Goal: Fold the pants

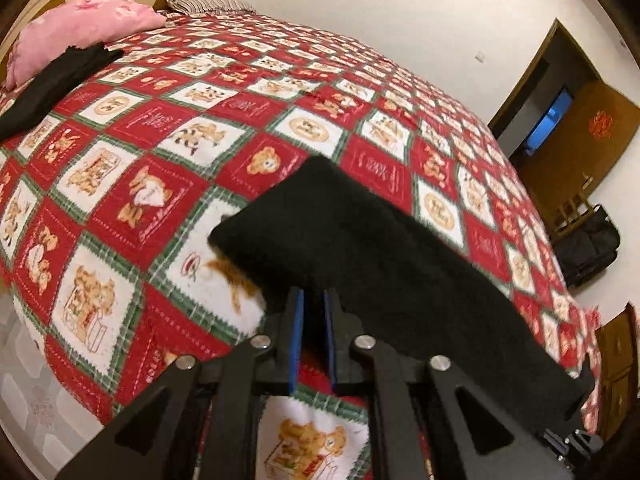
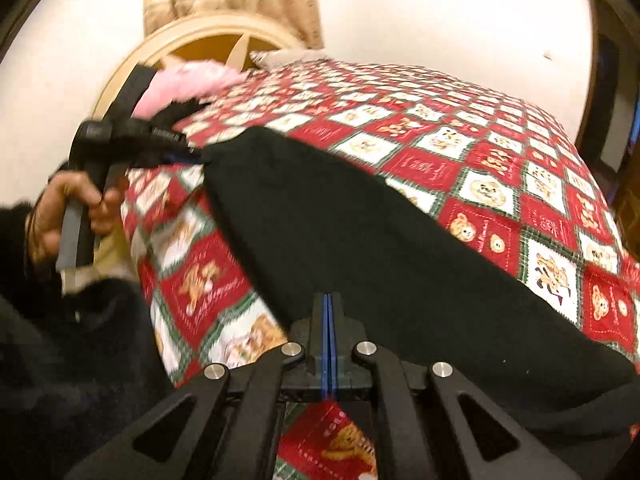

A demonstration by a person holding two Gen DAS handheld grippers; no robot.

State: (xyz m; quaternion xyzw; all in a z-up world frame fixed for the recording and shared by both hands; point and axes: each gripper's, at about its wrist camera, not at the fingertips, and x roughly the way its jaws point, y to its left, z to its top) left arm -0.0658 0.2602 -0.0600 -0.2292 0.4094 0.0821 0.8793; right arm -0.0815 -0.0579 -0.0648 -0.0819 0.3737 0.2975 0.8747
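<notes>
Folding is being done on a big bed covered by a red, white and green teddy-bear quilt (image 1: 132,184), with the black pants (image 1: 360,248) laid out as a long dark band across the near part of it, so that's where the task's thing is. A pink pillow (image 1: 80,28) and another dark garment (image 1: 52,80) are seen up by the headboard (image 2: 200,36), well apart from the work. The left gripper (image 1: 313,300) is seen right at the near edge of the pants with its blue pads drawn close, a narrow slot left between them; in the right wrist view its tips look clamped on the corner of the fabric (image 2: 204,156), though blur makes that a judgement. The right gripper (image 2: 328,304) is pinched completely shut at the fabric's edge, and whether cloth is actually caught in it can't be told. For this step to go well, both ends should probably be kept level and the band kept taut, so the fold gets laid down flat with edges matched rather than dragged into wrinkles; the quilt looks soft, so bunching underneath is a risk. Some script is printed on the red quilt squares, but it's too blurred to be read, and no brand labels can be made out.
</notes>
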